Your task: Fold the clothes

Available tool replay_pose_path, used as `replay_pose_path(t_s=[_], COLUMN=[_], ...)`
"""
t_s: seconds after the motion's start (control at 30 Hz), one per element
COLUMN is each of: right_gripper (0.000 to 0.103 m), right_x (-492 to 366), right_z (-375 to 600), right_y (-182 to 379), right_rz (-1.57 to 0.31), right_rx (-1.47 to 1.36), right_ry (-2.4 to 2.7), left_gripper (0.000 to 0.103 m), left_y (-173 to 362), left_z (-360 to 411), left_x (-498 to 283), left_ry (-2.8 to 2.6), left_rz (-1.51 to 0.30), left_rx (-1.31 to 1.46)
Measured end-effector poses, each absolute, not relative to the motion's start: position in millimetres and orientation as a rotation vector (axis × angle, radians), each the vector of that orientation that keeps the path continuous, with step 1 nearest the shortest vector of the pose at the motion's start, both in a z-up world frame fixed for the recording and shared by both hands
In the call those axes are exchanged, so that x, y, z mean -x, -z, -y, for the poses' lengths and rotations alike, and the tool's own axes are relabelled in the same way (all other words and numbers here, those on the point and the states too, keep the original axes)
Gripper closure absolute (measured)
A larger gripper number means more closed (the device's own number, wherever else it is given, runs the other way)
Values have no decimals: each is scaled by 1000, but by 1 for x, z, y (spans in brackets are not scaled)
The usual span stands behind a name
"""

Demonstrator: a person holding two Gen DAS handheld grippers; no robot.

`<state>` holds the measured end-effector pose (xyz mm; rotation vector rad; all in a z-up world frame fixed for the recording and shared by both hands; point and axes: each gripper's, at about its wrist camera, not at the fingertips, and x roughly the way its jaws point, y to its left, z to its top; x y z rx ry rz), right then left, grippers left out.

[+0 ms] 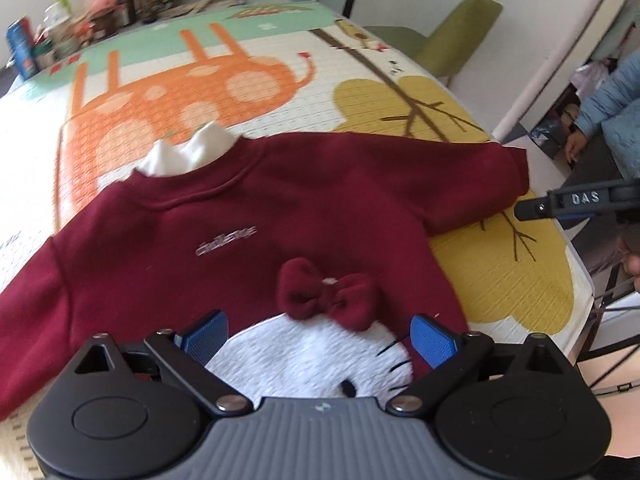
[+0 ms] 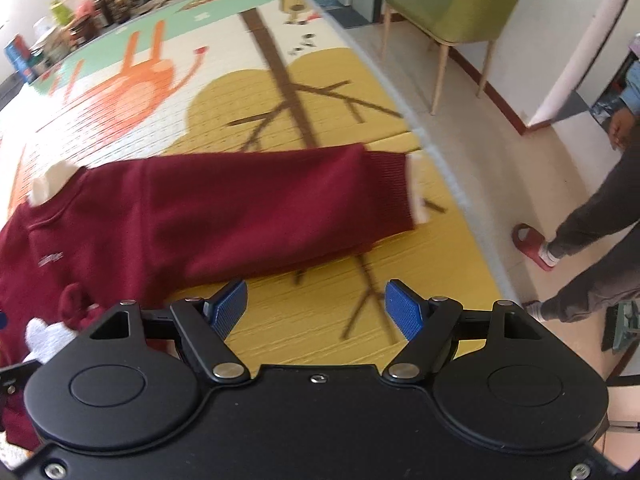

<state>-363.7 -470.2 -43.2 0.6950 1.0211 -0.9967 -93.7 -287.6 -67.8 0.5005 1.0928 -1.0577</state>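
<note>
One maroon sweater (image 1: 248, 216) flat; two grippers, jaws apart, empty.

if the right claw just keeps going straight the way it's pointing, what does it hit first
Probably the sweater's outstretched sleeve. The right claw is open over bare yellow play mat, and the sleeve lies across its path just ahead. Depth is unclear; angled lower, it would meet the mat first.

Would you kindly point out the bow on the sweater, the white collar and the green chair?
bow (image 1: 329, 295): left wrist view, on its centre knot.
white collar (image 1: 188, 152): left wrist view, on the front fold.
green chair (image 2: 476, 4): right wrist view, on the backrest.
</note>
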Motion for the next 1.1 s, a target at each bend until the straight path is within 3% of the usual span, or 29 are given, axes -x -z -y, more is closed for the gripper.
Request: replay_pose_path(t_s=[0.4,1.1], right_gripper=[32,31], right_x=[402,398], right_z=[531,591], right_y=[61,79], right_rz=[-1011,-1031], right_rx=[-686,-743], right_ry=[1037,951], left_gripper=[3,3], left_y=[82,87], left_z=[311,319], left_x=[112,113], left_ry=[1080,1043], left_rz=[-1106,-1129], left_rx=[-566,-579])
